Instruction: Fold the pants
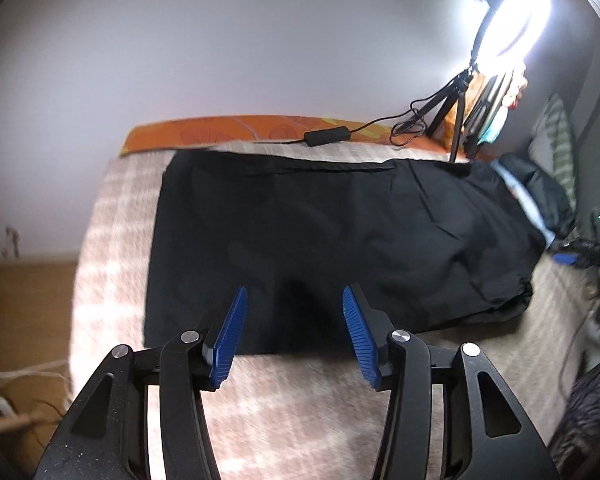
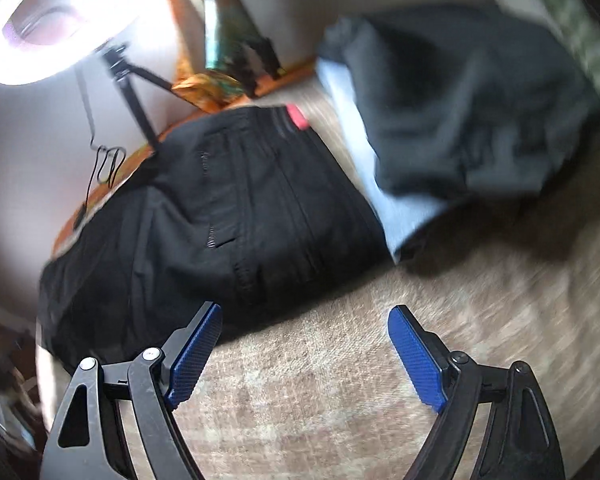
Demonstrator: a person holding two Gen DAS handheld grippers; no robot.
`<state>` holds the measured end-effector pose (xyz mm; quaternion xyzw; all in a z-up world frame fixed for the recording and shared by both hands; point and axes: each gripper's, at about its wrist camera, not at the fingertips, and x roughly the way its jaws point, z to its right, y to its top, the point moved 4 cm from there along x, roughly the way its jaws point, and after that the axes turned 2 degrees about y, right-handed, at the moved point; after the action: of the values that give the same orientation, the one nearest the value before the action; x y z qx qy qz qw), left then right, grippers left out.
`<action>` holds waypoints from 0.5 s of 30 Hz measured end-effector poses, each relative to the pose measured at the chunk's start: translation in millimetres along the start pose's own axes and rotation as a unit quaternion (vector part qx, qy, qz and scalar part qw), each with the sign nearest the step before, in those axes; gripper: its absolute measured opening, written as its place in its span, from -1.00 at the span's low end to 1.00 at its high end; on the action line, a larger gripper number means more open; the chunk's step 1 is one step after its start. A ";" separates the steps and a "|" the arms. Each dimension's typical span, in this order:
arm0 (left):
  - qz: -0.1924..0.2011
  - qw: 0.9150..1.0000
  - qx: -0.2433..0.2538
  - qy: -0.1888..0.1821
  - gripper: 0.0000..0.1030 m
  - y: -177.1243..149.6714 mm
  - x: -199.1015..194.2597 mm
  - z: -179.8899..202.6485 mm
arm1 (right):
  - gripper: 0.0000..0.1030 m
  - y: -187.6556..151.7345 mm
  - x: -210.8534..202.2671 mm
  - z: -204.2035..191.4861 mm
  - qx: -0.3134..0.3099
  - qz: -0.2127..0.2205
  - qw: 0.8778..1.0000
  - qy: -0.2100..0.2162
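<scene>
The black pants (image 1: 320,248) lie folded lengthwise near the bed's (image 1: 300,408) far edge; further folds seem left. Left gripper (image 1: 295,334) and right gripper (image 2: 305,354) hover spread, empty.

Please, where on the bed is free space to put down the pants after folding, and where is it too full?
Free: the beige blanket between the black pants and both open tools, left tool and right tool; also the strip left of the pants. Crowded: the dark clothes pile, and the ring light with its cable at the wall.
</scene>
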<state>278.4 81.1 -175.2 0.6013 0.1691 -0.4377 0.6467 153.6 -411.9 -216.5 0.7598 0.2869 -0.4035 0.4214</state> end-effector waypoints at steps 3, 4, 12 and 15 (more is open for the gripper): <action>-0.004 1.000 -0.016 -0.011 -0.06 -6.0 -1.8 -0.9 | 0.68 5.4 11.2 8.0 0.028 -0.002 1.000 0.015; -0.004 1.000 -0.020 -0.013 -0.06 -8.3 -3.4 -0.6 | 0.66 4.8 16.6 10.3 0.037 -0.003 0.999 0.021; 0.003 0.999 -0.036 -0.011 -0.05 -12.5 -9.0 -4.5 | 0.15 14.0 23.0 7.8 0.052 0.039 0.998 0.020; 0.007 0.999 -0.049 -0.011 -0.06 -12.8 -9.8 -9.3 | -0.49 14.4 11.5 -2.0 0.024 0.055 0.998 0.004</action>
<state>265.9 94.7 -178.0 0.5657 0.1789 -0.4305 0.6802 171.4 -416.0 -219.8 0.7856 0.2370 -0.3835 0.4238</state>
